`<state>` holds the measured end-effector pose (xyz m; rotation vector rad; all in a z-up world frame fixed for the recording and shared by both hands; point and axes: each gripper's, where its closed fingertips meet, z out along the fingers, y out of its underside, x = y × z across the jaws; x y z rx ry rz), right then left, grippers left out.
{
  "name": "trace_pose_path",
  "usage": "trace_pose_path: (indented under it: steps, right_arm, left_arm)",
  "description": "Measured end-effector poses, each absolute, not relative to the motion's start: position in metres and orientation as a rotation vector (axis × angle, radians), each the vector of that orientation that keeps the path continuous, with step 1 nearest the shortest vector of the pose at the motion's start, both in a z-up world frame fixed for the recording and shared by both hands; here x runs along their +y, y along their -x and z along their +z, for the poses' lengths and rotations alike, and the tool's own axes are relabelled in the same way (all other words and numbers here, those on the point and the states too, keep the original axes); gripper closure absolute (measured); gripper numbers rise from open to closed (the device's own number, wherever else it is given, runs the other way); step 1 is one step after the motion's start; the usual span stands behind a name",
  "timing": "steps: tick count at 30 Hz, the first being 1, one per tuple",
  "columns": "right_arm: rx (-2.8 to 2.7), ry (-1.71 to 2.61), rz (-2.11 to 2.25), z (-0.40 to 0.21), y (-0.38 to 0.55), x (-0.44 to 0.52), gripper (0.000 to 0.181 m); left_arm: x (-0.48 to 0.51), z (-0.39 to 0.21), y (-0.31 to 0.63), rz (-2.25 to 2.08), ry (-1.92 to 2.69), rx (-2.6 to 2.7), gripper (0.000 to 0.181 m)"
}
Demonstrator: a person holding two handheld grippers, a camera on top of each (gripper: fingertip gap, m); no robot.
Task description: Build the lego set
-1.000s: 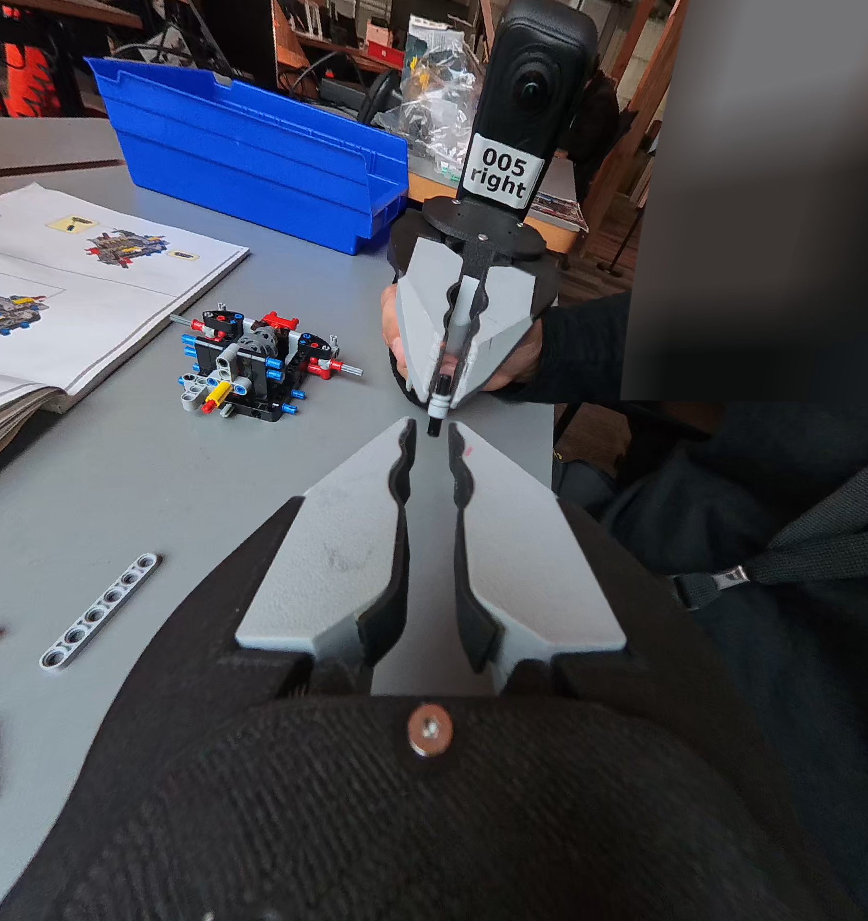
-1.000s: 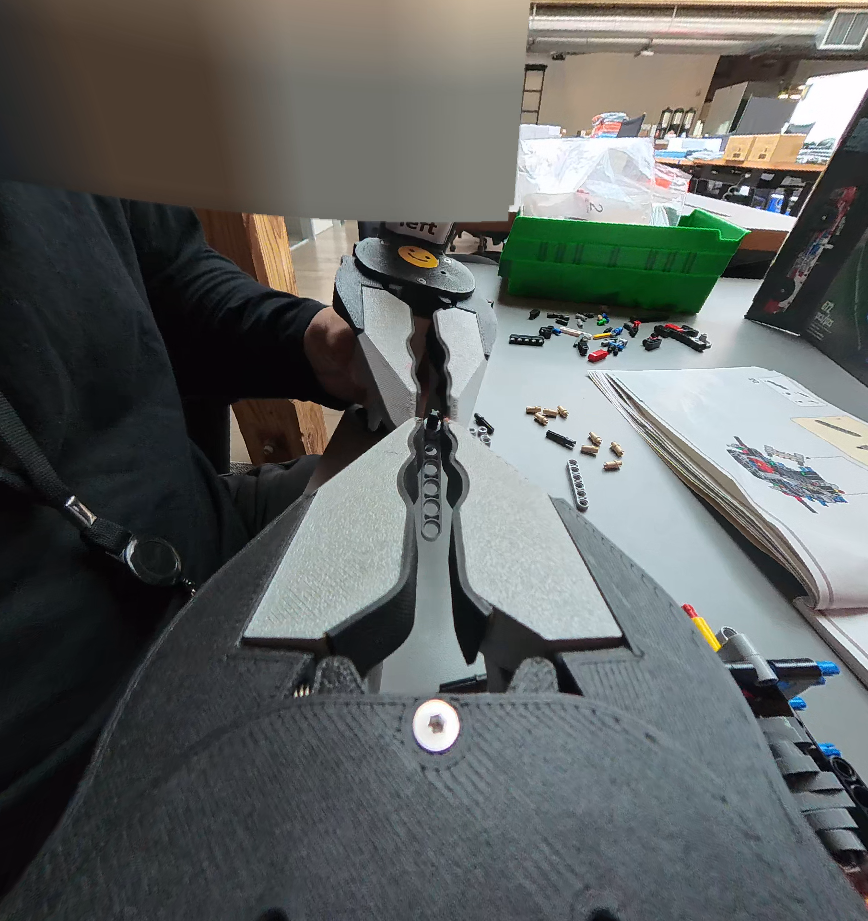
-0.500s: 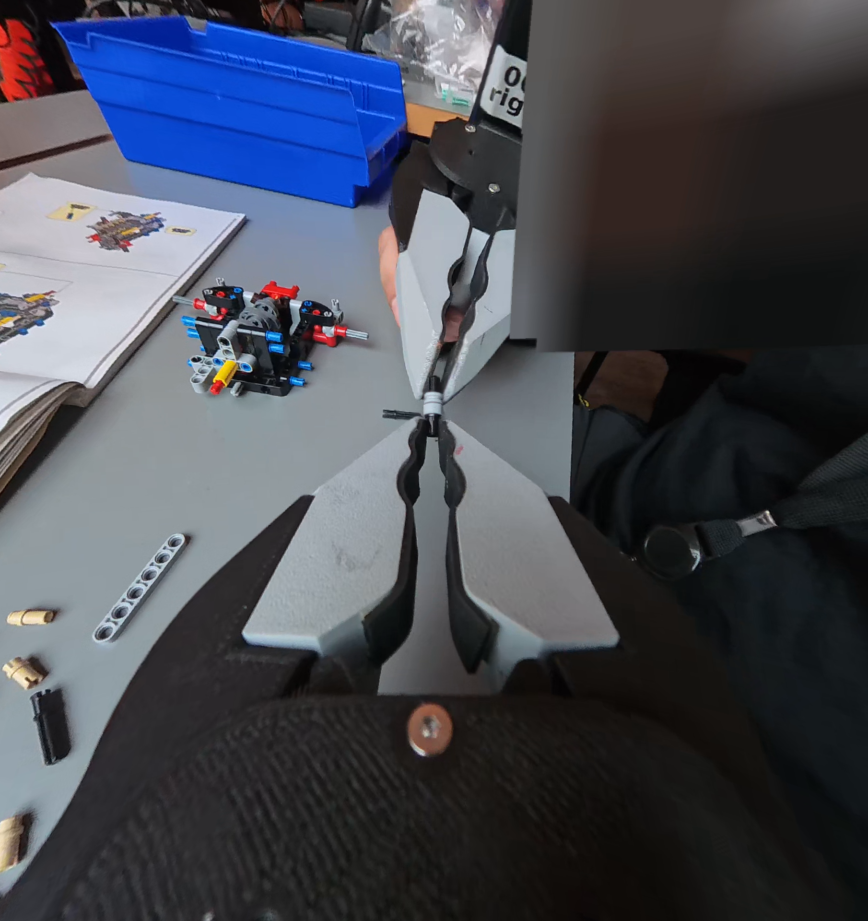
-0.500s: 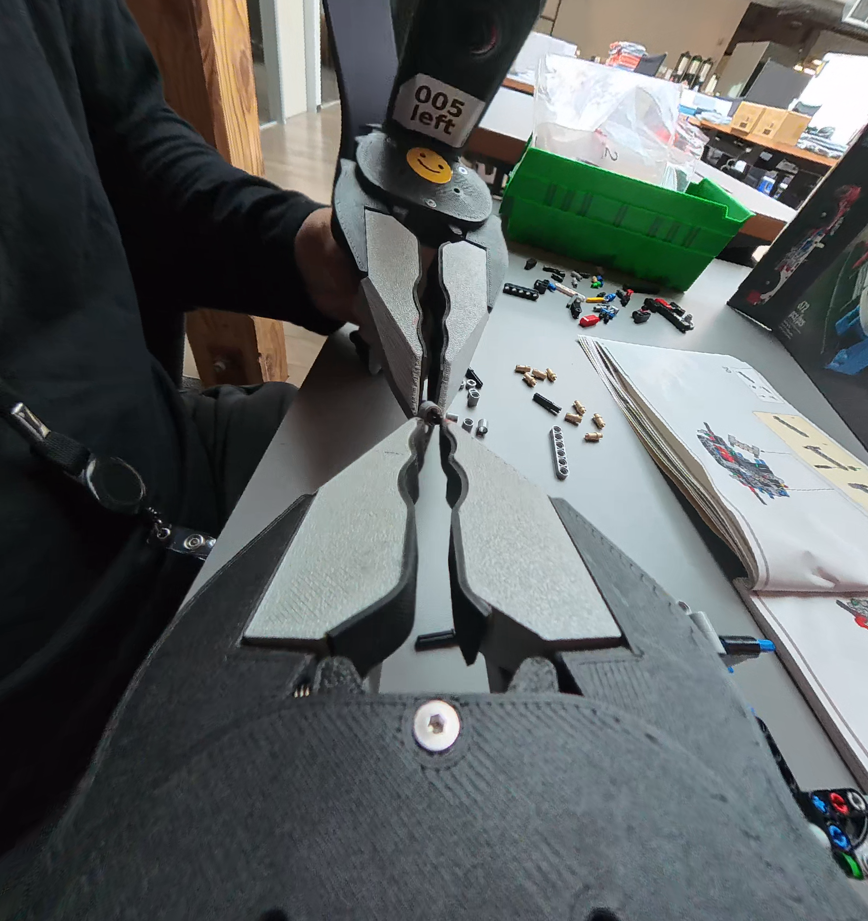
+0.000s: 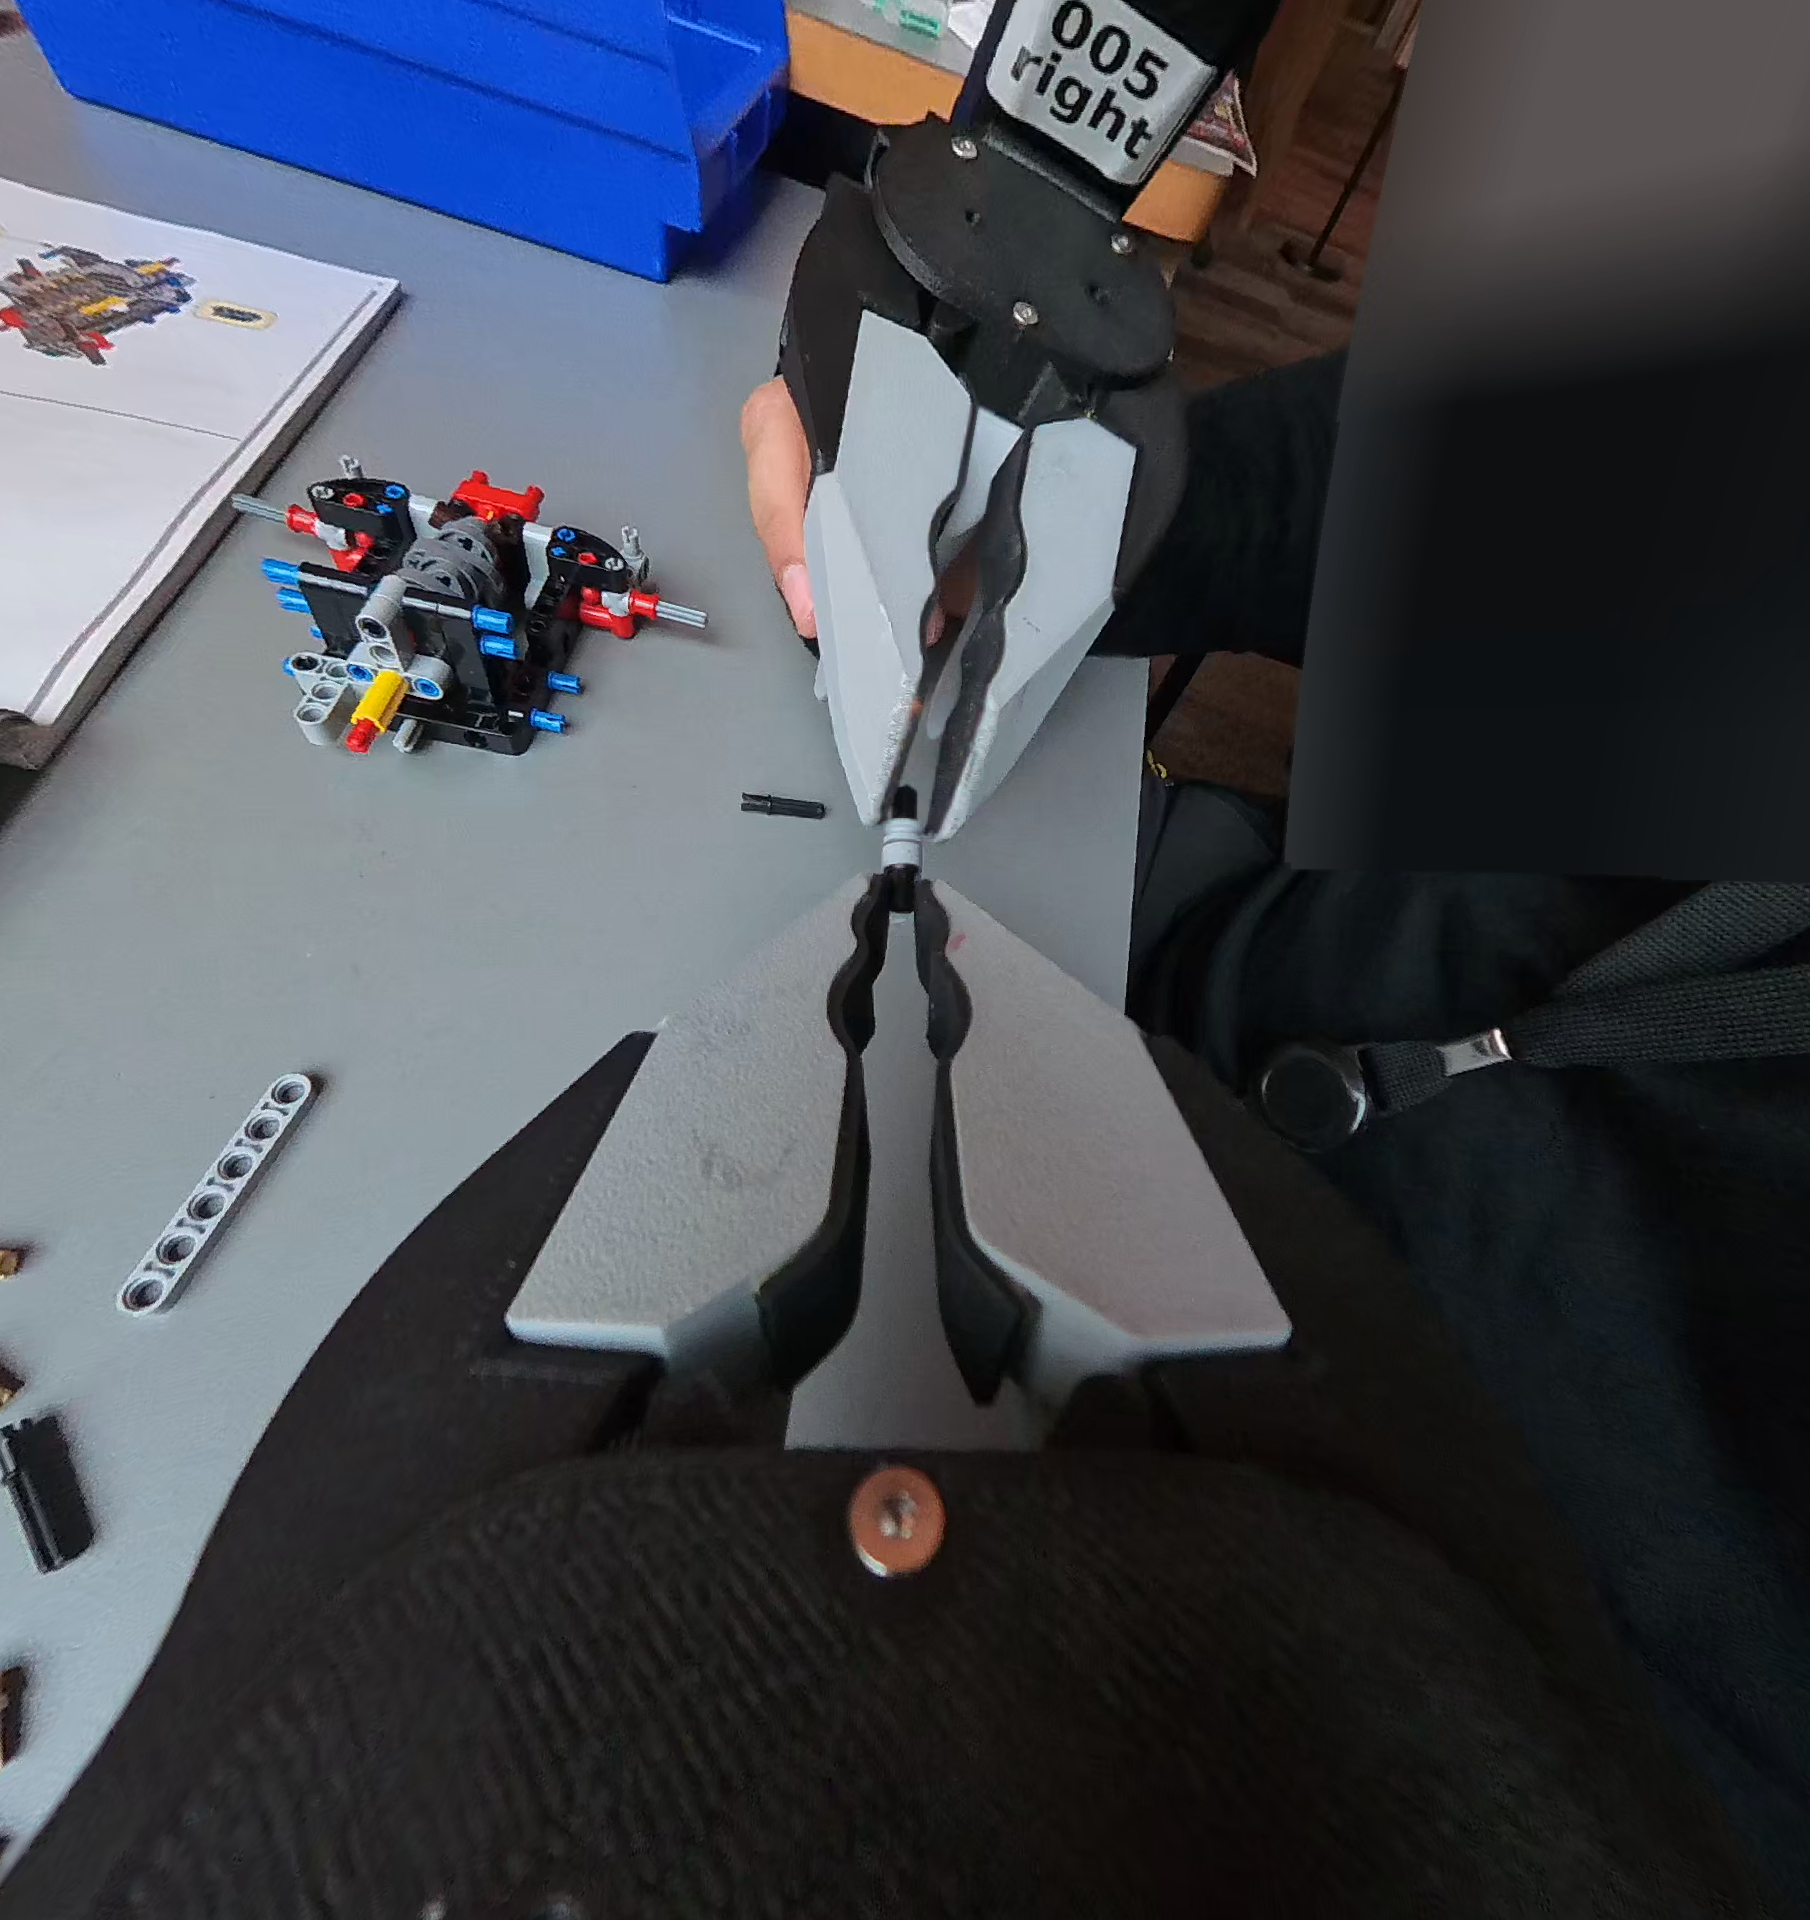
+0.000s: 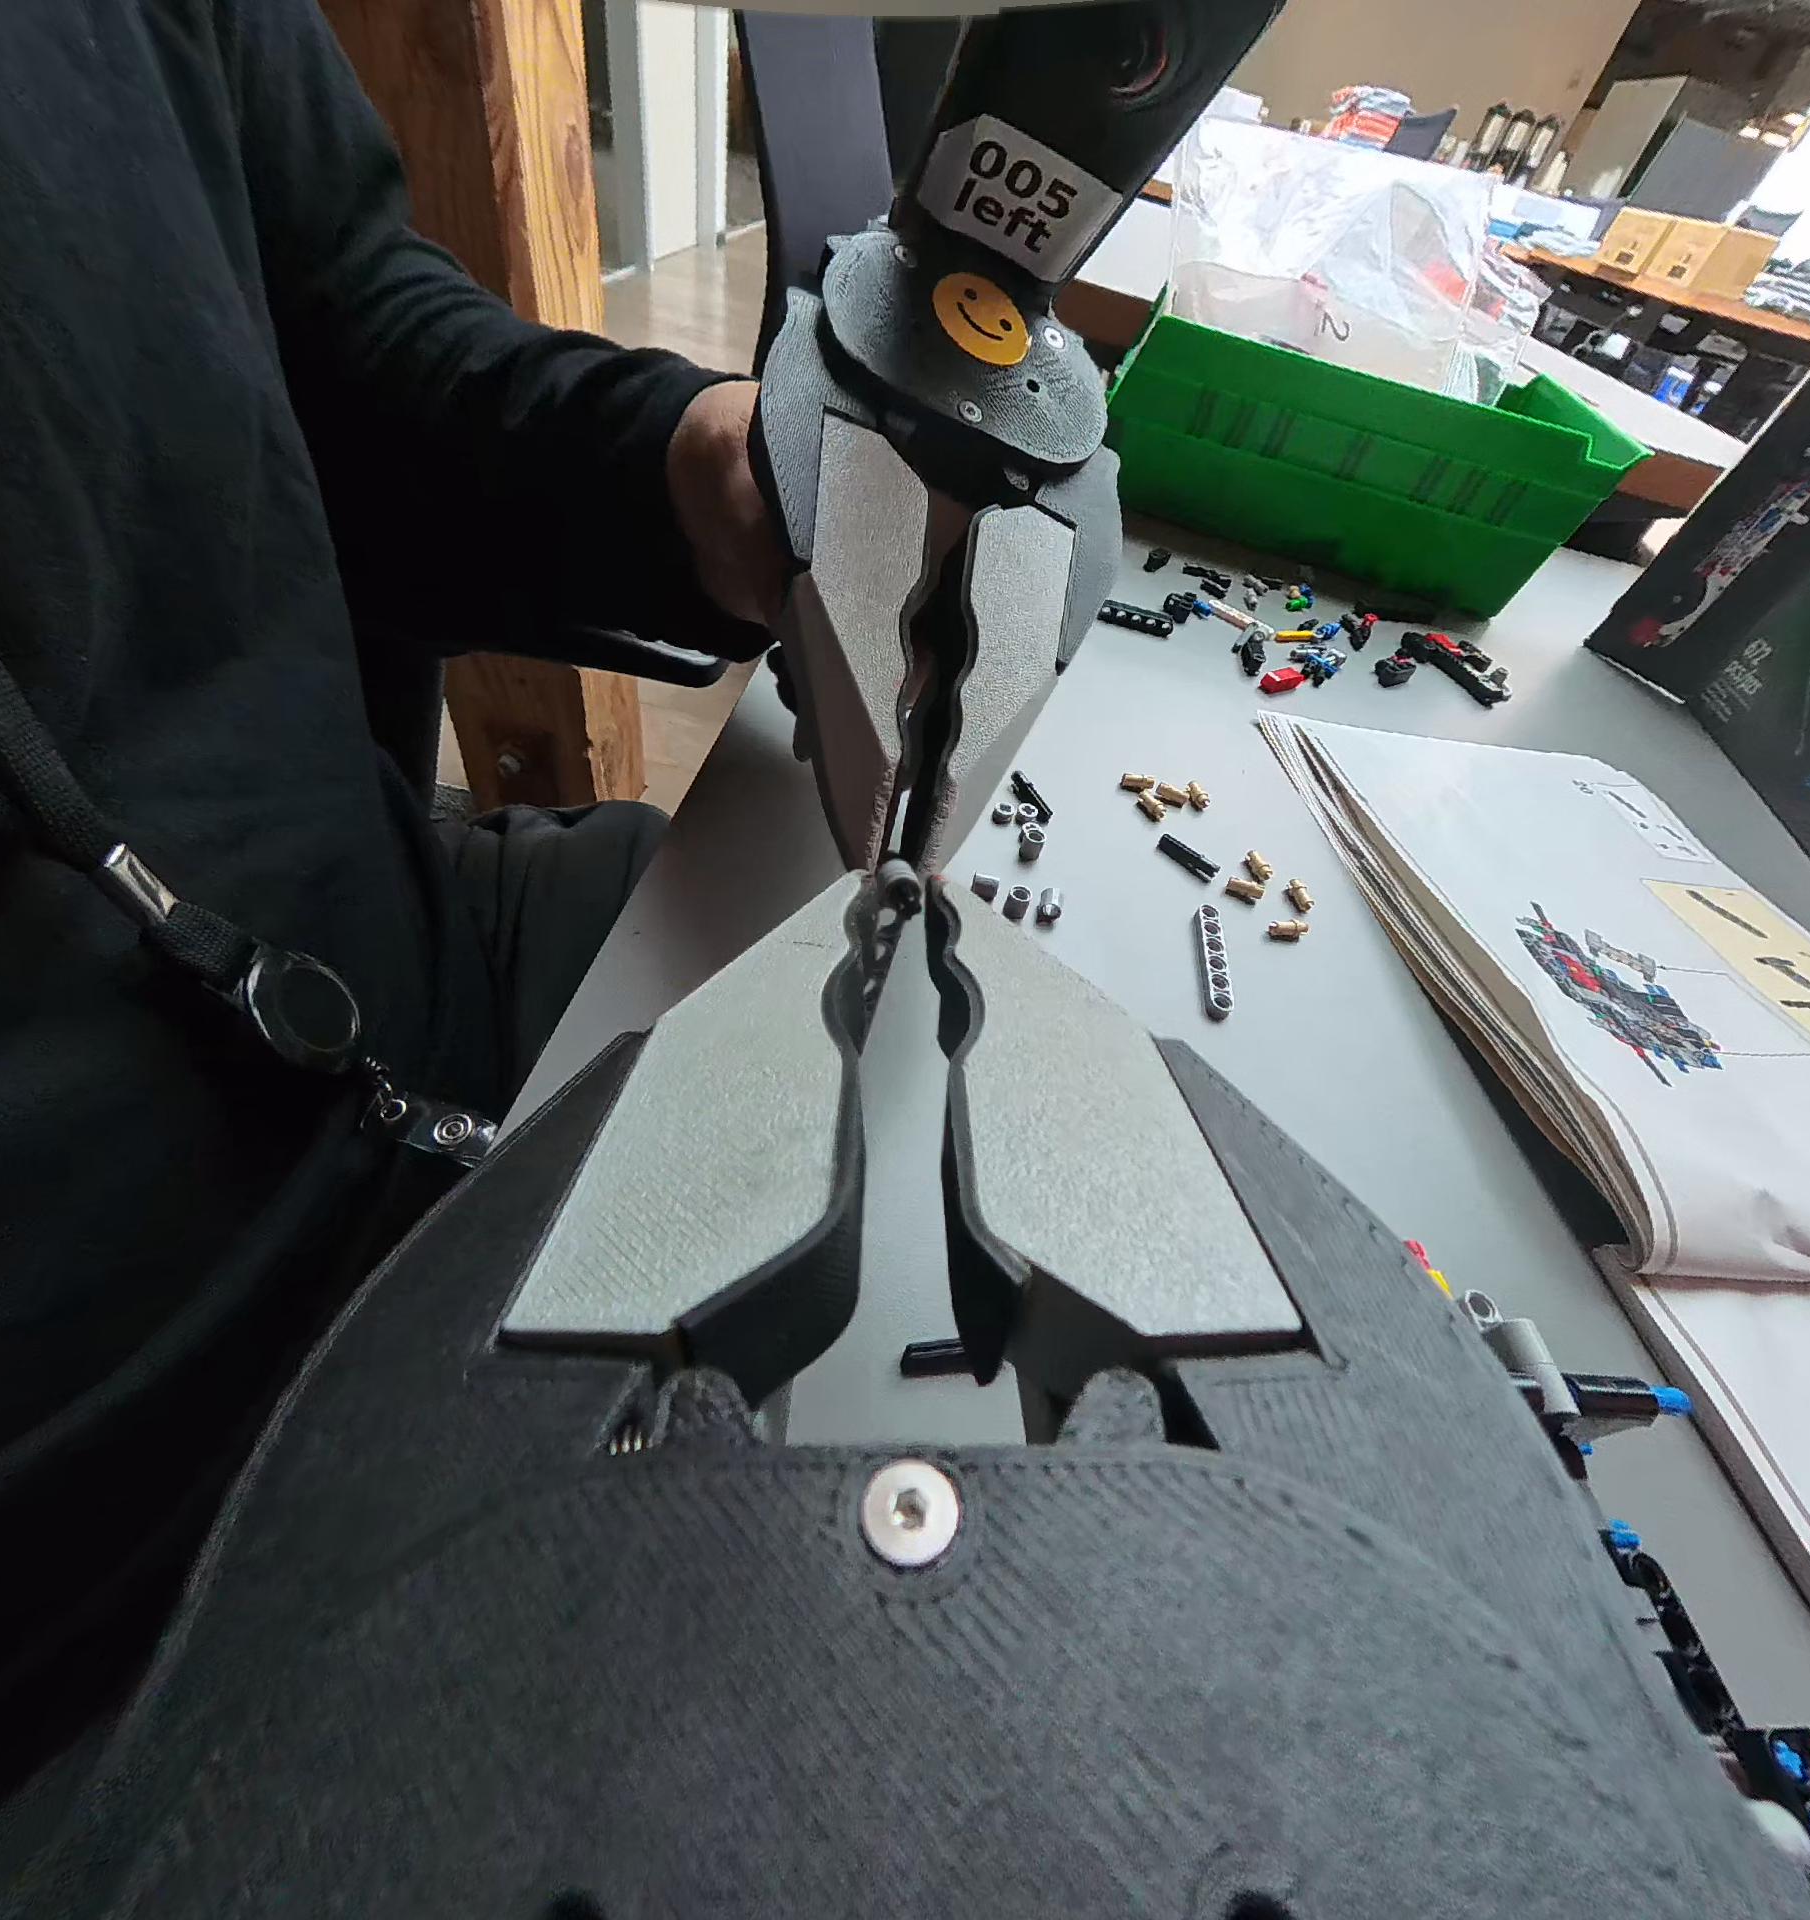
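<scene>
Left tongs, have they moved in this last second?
Yes. The lego model sits higher and larger in the left wrist view, so the left tongs went nearer it, tipping downward.

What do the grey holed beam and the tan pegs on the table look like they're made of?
The long light-grey beam with round holes looks like moulded hard plastic: smooth, slightly glossy, crisp edges. The small tan cylindrical pegs are probably plastic too; they are too small to judge surely.

Opposed wrist views, tip-to-tip, close.
</scene>
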<state>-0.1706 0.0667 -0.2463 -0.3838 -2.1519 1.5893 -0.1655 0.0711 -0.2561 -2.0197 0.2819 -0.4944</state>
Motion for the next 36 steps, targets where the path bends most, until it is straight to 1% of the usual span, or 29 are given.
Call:
trace_pose_path:
  steps: [4,12,21,31,36]
  right_arm:
    - [-2.158,0.375,1.572,-0.248,0.17,0.066,0.178]
    - [-2.176,0.358,1.548,-0.251,0.169,0.063,0.177]
    - [-2.151,0.4,1.584,-0.247,0.173,0.068,0.178]
    - [-2.157,0.431,1.605,-0.247,0.174,0.07,0.178]
    - [-2.198,0.443,1.584,-0.252,0.173,0.069,0.178]
  left_arm:
    - [0.069,-0.255,0.165,-0.549,2.018,0.264,0.18]
    - [0.068,-0.257,0.163,-0.548,2.034,0.27,0.18]
    - [0.071,-0.246,0.168,-0.552,1.921,0.222,0.179]
    - [0.073,-0.246,0.169,-0.511,1.893,0.216,0.179]
    - [0.073,-0.251,0.17,-0.405,1.929,0.26,0.18]
